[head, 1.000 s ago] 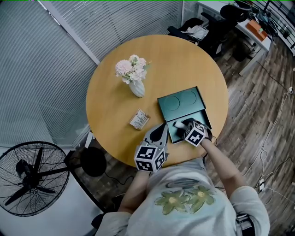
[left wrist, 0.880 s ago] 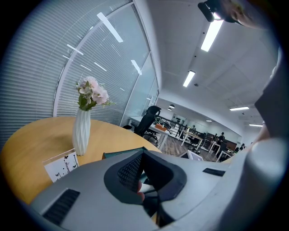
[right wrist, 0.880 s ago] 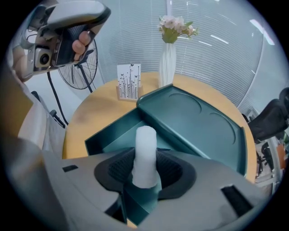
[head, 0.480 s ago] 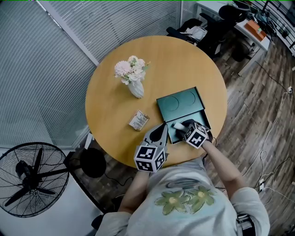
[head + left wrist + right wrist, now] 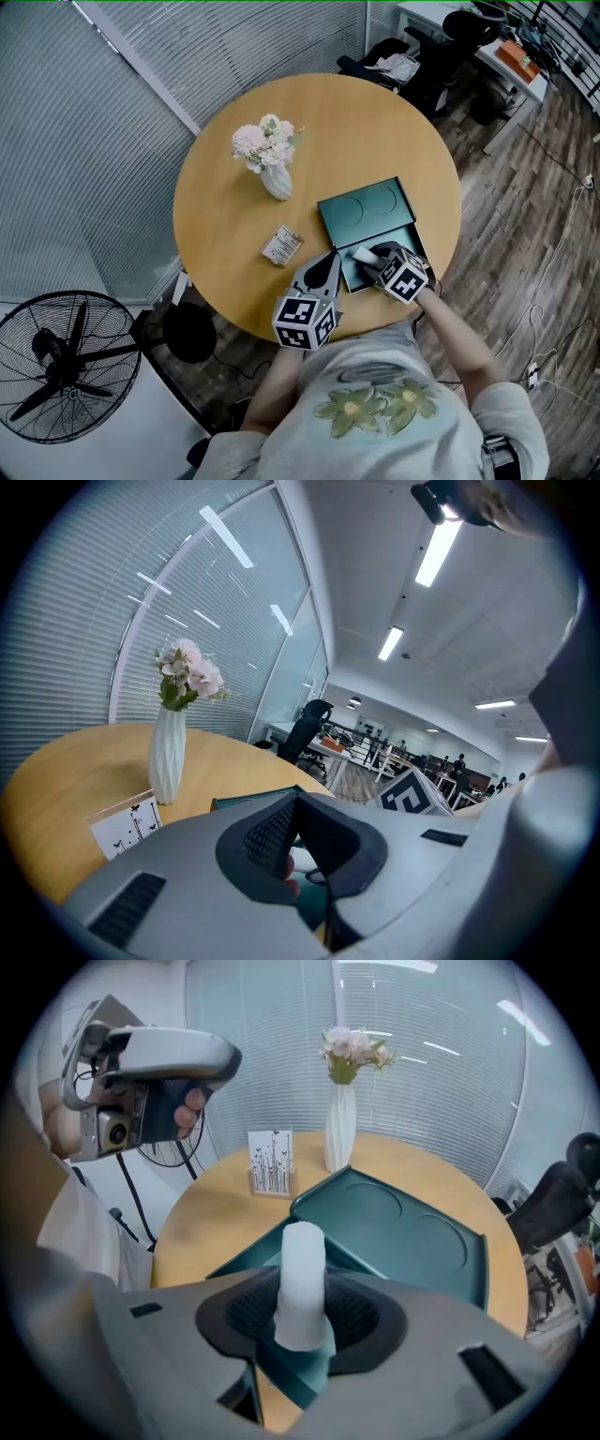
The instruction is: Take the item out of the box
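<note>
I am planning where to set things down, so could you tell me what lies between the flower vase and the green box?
Nothing: in the head view, only bare table separates the vase and the box.

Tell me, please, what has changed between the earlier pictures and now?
The right gripper, shut on the white cylinder, has lifted it a little, up from the open green box. The left gripper, the box, the vase and the card stayed where they were.
</note>
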### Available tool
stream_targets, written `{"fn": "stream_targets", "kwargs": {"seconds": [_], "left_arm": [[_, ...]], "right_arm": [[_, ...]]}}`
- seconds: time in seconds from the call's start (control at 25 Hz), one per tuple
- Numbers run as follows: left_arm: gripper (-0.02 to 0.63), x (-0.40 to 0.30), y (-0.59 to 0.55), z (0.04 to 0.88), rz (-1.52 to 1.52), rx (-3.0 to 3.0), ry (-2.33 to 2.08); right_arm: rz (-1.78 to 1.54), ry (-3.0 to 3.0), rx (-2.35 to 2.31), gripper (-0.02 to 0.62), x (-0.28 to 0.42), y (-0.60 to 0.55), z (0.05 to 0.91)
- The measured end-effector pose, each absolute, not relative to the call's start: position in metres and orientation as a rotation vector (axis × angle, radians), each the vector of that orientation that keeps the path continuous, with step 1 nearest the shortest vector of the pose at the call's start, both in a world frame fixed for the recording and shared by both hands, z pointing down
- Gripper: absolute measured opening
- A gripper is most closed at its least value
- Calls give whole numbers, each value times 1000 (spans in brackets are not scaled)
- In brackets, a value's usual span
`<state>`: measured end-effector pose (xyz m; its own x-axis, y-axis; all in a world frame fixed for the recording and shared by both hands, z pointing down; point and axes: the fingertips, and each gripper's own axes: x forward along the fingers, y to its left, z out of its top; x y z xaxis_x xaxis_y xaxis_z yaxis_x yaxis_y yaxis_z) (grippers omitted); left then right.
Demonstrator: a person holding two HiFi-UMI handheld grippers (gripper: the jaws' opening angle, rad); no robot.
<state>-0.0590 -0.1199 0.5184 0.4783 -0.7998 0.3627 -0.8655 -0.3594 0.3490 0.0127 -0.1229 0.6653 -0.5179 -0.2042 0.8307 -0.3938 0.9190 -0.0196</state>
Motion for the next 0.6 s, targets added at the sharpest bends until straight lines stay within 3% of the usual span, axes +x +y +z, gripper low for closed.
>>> {"fn": "stream_targets", "kwargs": {"seconds": [0.6], "left_arm": [[2, -59, -118, 515, 176, 2247, -1376]], "right_arm": [[257, -2244, 502, 155, 3, -125, 616]]}}
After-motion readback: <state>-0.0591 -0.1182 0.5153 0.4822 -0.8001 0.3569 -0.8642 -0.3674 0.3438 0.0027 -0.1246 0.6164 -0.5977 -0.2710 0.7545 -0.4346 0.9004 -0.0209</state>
